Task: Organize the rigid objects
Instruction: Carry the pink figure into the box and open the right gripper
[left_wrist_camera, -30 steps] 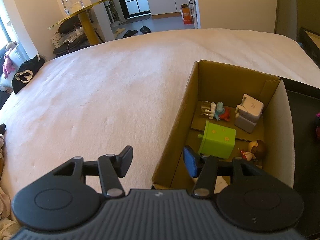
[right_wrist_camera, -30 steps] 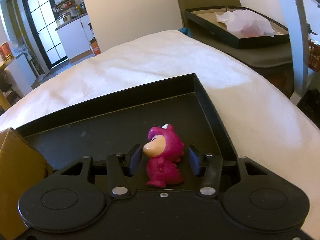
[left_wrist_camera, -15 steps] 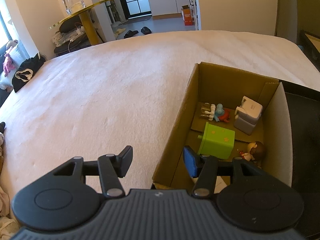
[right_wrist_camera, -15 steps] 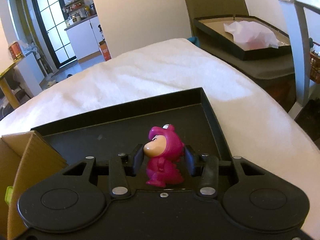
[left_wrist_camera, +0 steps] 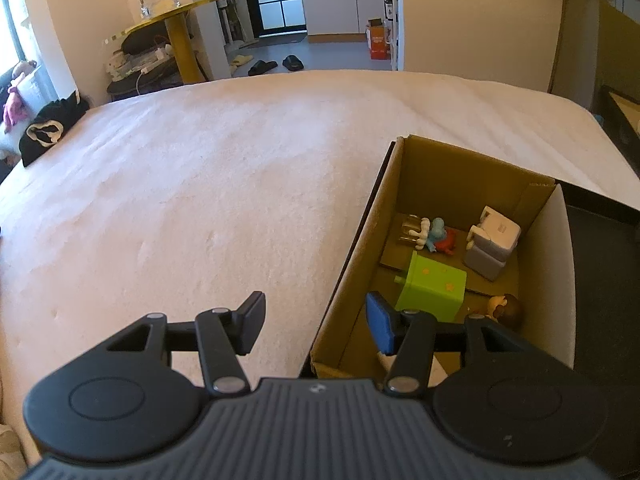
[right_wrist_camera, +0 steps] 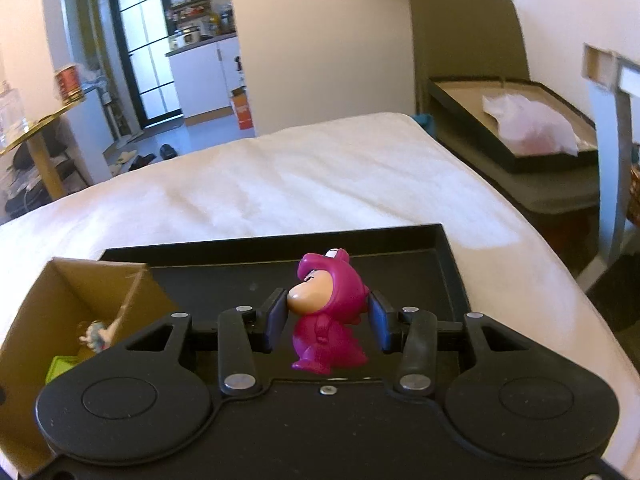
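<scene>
My right gripper [right_wrist_camera: 327, 322] is shut on a magenta toy figure [right_wrist_camera: 326, 316] and holds it upright, lifted above the black tray [right_wrist_camera: 448, 276]. The open cardboard box [left_wrist_camera: 460, 168] sits left of the tray and also shows in the right wrist view [right_wrist_camera: 72, 284]. Inside it lie a green block [left_wrist_camera: 434, 286], a white-grey toy [left_wrist_camera: 494, 242], a blue and red figure [left_wrist_camera: 434, 236] and a brown-haired doll [left_wrist_camera: 502, 308]. My left gripper [left_wrist_camera: 316, 326] is open and empty, straddling the box's near left wall.
Box and tray rest on a white bed cover [left_wrist_camera: 200, 184]. A second black tray with a plastic bag [right_wrist_camera: 528, 128] stands off the bed at the right. A gold side table [left_wrist_camera: 180, 24] with a glass jar stands beyond the bed.
My right gripper has risen and drawn back with the magenta figure, so the box has come into its view at the left. My left gripper has barely moved.
</scene>
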`<action>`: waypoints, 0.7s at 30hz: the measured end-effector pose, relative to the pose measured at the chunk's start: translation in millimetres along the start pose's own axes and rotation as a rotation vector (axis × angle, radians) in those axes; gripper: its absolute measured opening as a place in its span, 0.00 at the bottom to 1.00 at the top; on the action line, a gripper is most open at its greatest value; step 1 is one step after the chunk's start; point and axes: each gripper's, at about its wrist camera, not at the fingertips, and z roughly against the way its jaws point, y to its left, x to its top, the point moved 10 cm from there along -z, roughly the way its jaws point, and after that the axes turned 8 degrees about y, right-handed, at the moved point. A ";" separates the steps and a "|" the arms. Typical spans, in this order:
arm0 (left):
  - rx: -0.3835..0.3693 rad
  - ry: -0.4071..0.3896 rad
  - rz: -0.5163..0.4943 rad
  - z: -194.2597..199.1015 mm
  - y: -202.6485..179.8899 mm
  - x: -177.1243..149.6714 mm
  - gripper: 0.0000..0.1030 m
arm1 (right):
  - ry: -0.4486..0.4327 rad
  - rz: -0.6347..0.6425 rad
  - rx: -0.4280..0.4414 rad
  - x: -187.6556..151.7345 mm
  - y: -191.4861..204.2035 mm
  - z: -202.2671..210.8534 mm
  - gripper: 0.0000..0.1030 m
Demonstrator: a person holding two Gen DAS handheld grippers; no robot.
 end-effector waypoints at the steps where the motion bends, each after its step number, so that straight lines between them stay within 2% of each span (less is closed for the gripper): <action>1: -0.005 -0.001 0.004 -0.1 1.0 0.0 0.52 | -0.003 0.011 0.003 0.9 4.6 2.4 0.41; 13: -0.057 -0.003 0.032 -3.5 6.6 -0.4 0.52 | -0.046 0.123 0.055 13.2 59.4 28.0 0.42; 21: -0.062 -0.001 0.029 -5.8 6.8 -1.0 0.52 | -0.035 0.159 0.077 5.5 86.1 31.0 0.42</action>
